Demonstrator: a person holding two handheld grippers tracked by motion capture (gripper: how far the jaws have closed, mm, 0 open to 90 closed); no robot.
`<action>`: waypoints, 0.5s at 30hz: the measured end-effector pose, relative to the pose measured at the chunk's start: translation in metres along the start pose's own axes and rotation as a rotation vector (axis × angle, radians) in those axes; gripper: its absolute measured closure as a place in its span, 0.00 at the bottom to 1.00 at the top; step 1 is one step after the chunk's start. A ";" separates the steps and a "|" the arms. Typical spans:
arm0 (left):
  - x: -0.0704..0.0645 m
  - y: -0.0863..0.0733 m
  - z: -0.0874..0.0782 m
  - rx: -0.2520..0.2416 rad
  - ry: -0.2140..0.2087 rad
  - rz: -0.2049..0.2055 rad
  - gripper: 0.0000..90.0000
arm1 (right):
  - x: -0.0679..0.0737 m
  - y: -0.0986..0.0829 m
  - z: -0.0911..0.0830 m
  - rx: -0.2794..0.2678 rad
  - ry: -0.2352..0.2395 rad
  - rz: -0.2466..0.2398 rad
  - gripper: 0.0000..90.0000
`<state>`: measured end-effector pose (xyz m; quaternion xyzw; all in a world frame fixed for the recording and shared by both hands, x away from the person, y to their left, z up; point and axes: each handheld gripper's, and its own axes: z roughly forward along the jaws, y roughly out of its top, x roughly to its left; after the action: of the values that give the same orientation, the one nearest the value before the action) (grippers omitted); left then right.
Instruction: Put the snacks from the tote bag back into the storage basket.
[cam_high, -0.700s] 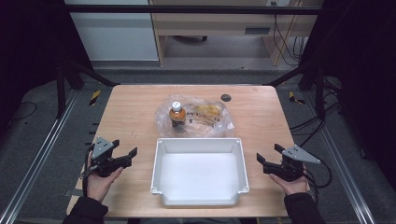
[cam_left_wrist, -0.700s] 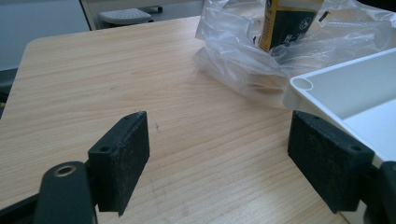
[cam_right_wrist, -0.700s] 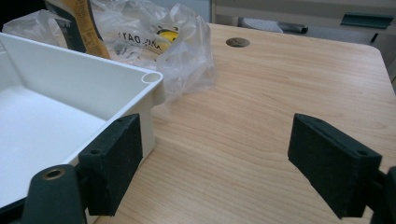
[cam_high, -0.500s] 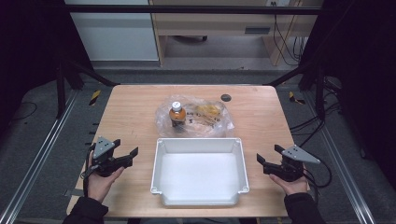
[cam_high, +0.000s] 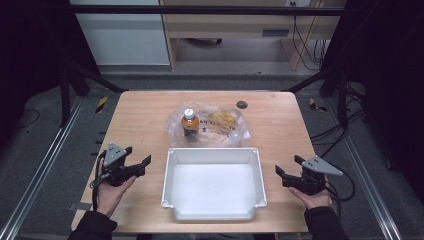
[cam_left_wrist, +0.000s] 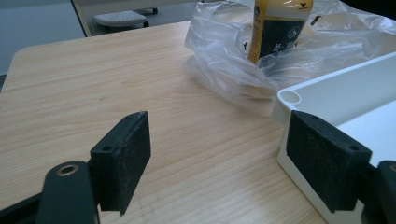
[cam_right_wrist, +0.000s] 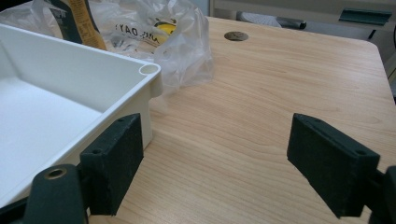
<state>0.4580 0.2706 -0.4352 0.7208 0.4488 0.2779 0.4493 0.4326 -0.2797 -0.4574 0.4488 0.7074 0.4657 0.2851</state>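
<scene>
- Change check: nothing has shifted vs the earlier high views. Your left gripper (cam_high: 137, 164) sits at lower left of the high view and your right gripper (cam_high: 288, 172) at lower right, same spots as before.
- Jaws: both wide apart and empty; pads show bare in each gripper view.
- Tray (cam_high: 172, 177): white, empty, centre-bottom of the high view, between your grippers and apart from both.
- Bottle (cam_high: 189, 122): upright inside the clear bag (cam_high: 227, 127), just behind the tray's far rim, centre frame. Also top centre in the left gripper view.
- Judgement: no progress yet. Work looks unstarted; likely next step is getting the bottle out of the bag. Left gripper is nearer to it.
</scene>
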 end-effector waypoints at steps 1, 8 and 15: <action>-0.001 0.001 0.001 -0.003 -0.001 0.002 0.24 | 0.000 0.000 0.000 0.000 0.000 0.000 0.21; -0.005 0.010 0.003 -0.017 -0.010 0.000 0.24 | 0.000 0.000 0.000 0.004 -0.005 -0.001 0.21; -0.011 0.018 0.005 -0.031 -0.019 0.013 0.25 | -0.003 -0.001 -0.001 0.004 -0.009 0.006 0.21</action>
<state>0.4639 0.2555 -0.4213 0.7192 0.4353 0.2810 0.4629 0.4328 -0.2832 -0.4584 0.4536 0.7058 0.4630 0.2859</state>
